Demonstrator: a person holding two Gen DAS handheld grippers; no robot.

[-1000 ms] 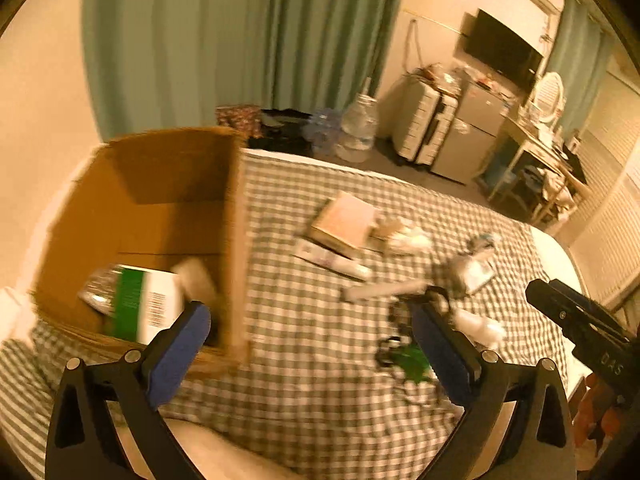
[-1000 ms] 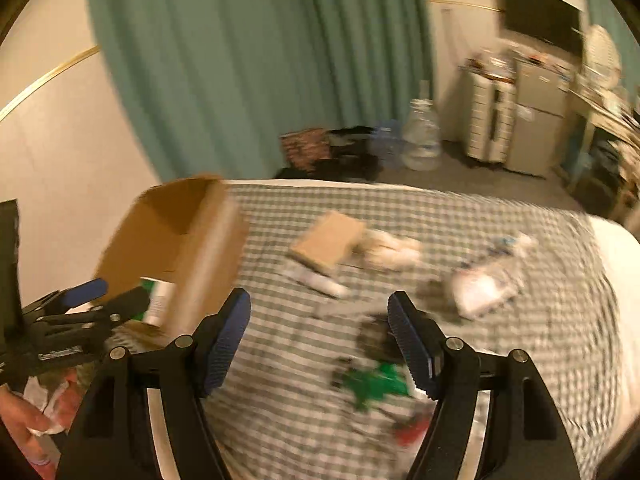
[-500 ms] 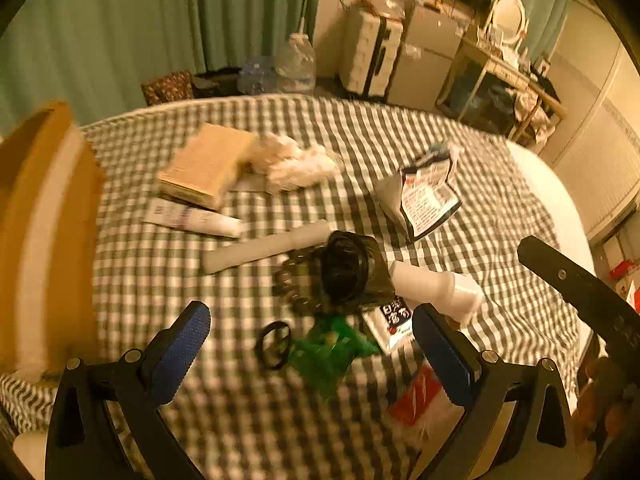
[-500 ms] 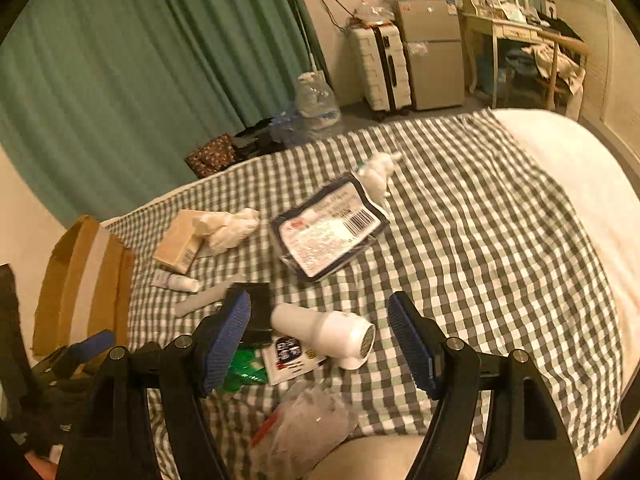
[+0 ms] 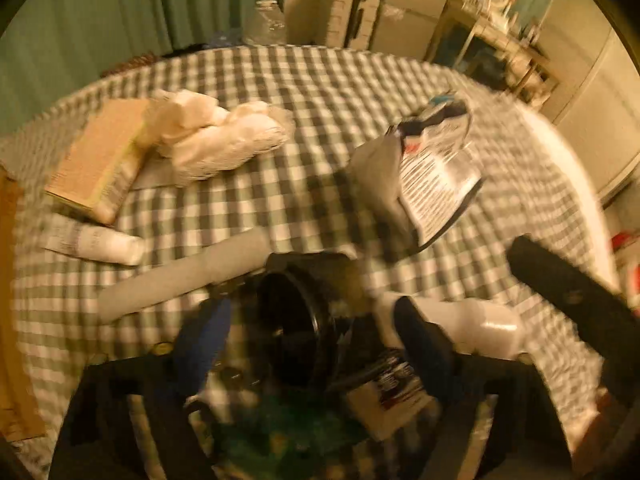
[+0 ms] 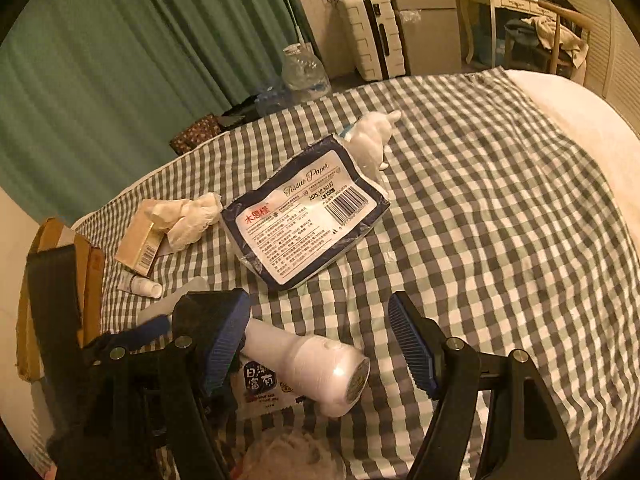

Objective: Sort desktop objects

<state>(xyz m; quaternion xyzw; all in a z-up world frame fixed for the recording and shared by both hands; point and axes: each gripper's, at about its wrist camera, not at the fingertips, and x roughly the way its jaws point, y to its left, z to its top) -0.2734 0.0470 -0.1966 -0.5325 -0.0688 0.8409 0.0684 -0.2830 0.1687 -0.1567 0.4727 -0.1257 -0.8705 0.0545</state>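
Clutter sits on the checked cloth point(image 6: 500, 208), none of it gripped. Left gripper point(image 5: 308, 344) fingers spread wide, straddling a black round container point(image 5: 296, 320) lying on its side, open mouth toward the camera; view is blurred, contact can't be confirmed. Right gripper point(image 6: 320, 344) also wide and empty, white bottle point(image 6: 308, 364) lying between its pads, touching neither as far as visible.

Handling, judged:
- white bottle: rigid plastic, light, smooth and round, likely to roll or slip; grab across the fat body, not the narrow neck
- black container: stiff and light; pinch across the outer wall near the rim; nothing visible inside, interior is dark
- tissue paper pack point(image 6: 308, 224): soft, squashy, slick film, partly emptied by the look of it; pinch a folded edge or squeeze the middle
- crumpled white tissues point(image 6: 188, 220): near weightless, will compress and may trail
- small cardboard box point(image 6: 140, 240): stiff, easy, grip the short sides
- small white tube point(image 6: 140, 286) and grey cylinder point(image 5: 180, 276): light, will roll

Containers: brown cardboard carton point(image 6: 60, 292) at the left edge of the cloth, well apart from the bottle; only its outer flaps show, contents hidden. Presumably the sorting target
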